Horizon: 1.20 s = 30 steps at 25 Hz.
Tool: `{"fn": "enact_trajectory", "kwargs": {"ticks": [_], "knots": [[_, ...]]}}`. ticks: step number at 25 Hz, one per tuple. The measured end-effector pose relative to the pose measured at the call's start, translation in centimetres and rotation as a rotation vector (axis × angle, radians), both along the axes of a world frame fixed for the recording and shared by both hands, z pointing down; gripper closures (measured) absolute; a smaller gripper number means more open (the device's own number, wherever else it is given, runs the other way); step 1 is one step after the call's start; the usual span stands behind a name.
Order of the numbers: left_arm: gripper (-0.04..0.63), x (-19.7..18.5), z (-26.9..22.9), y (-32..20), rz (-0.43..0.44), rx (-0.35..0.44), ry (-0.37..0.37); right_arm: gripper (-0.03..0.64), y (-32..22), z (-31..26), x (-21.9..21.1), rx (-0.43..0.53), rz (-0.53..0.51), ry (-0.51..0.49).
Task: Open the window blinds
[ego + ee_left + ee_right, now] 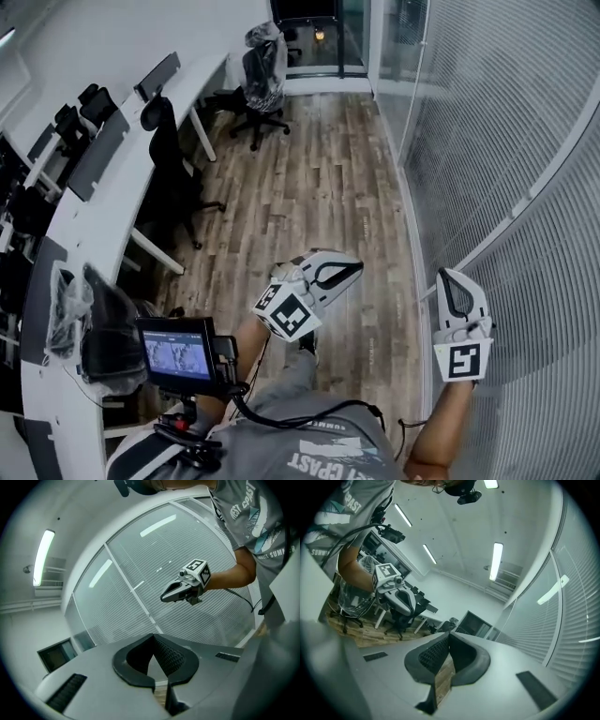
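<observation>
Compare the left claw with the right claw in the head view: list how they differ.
The left claw hangs over the wooden floor; the right claw sits beside the window blinds. The left claw slants toward the blinds; the right claw points straight up the picture. Both are shut and empty.

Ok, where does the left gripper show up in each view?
Head view: left gripper at lower centre, over the wood floor.
Left gripper view: the left gripper itself fills the bottom, tips at centre.
Right gripper view: left of centre.
Shared landmark: the window blinds.
</observation>
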<state>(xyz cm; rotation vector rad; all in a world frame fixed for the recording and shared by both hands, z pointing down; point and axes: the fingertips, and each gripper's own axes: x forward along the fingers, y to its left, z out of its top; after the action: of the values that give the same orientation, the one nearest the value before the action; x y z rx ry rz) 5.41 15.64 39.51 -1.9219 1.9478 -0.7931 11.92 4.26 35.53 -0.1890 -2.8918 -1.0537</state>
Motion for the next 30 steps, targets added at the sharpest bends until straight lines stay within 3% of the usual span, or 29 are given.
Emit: {"fn": "enact_trajectory", "kwargs": {"ticks": [5, 9, 13, 16, 23, 28, 30], "knots": [[0.592, -10.1, 0.7, -5.6, 0.077, 0.019, -0.01, 0.621, -5.5, 1.0, -8.8, 0.007, 0.101, 0.014], [0.592, -18.7, -1.9, -9.6, 0.132, 0.077, 0.002, 0.621, -9.1, -0.5, -16.7, 0.029, 0.174, 0.008], [0.592, -24.8, -1.7, -13.8, 0.176, 0.088, 0.037, 0.621, -12.2, -0.8, -21.5, 0.028, 0.241, 0.025], [0.592, -26.4, 0.2, -16.5, 0.232, 0.075, 0.07, 0.621, -15.2, 1.5, -22.9, 0.005, 0.296, 0.049], [0.592, -32.3, 2.4, -28.5, 0.343, 0.015, 0.051, 0.621, -27.3, 3.7, -28.0, -0.028, 0.431, 0.022], [0.592, -30.7, 1.8, -33.5, 0.464, 0.027, -0.018, 0.621, -34.2, 5.6, -25.0, -0.134, 0.626, -0.051], [0.592, -30.9, 2.6, -37.1, 0.492, 0.063, 0.006, 0.62, -38.4, 7.3, -23.6, -0.151, 0.751, -0.055]]}}
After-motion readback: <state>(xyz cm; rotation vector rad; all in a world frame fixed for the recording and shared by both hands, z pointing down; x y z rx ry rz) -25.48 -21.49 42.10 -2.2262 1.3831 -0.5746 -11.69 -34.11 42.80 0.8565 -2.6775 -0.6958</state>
